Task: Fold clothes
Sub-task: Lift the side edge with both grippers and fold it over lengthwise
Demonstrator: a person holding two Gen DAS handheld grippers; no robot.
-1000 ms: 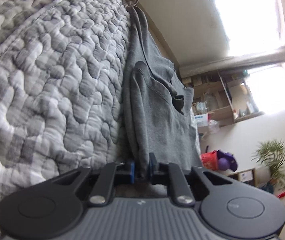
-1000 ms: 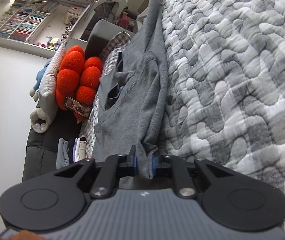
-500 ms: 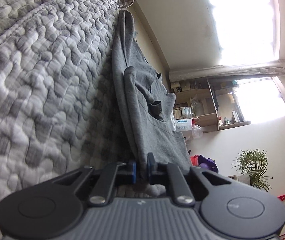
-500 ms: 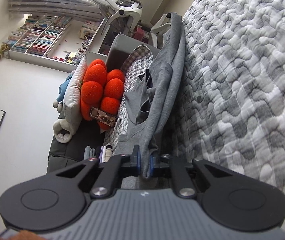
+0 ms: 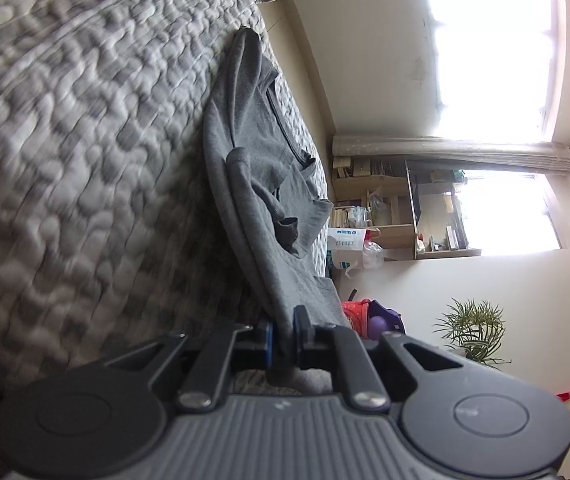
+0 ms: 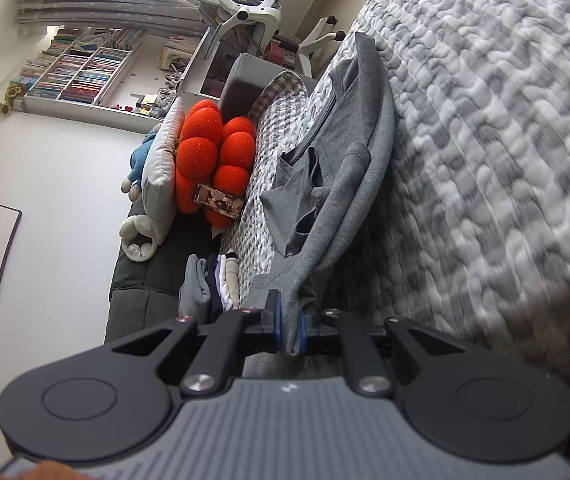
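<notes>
A grey T-shirt (image 5: pixel 269 184) lay stretched along a bed's grey-and-white quilt (image 5: pixel 85 140), pinched at two points of its near edge. The left gripper (image 5: pixel 281 336) had its fingers clenched on a fold of the fabric — blue pads pressed against both sides of the cloth. The right gripper (image 6: pixel 290 330) gripped the shirt the same way, a bunched hem hanging between its closed fingers (image 6: pixel 273 320). From each grip the garment rose off the quilt, its far part still resting on the bed near a checked pillow (image 6: pixel 281 92). In the right wrist view, an orange bobble cushion (image 6: pixel 213 160) and a row of folded clothes (image 6: pixel 213 280) sat on a dark sofa (image 6: pixel 145 288) — a potted plant (image 5: pixel 473 332) stood beyond the left gripper.
</notes>
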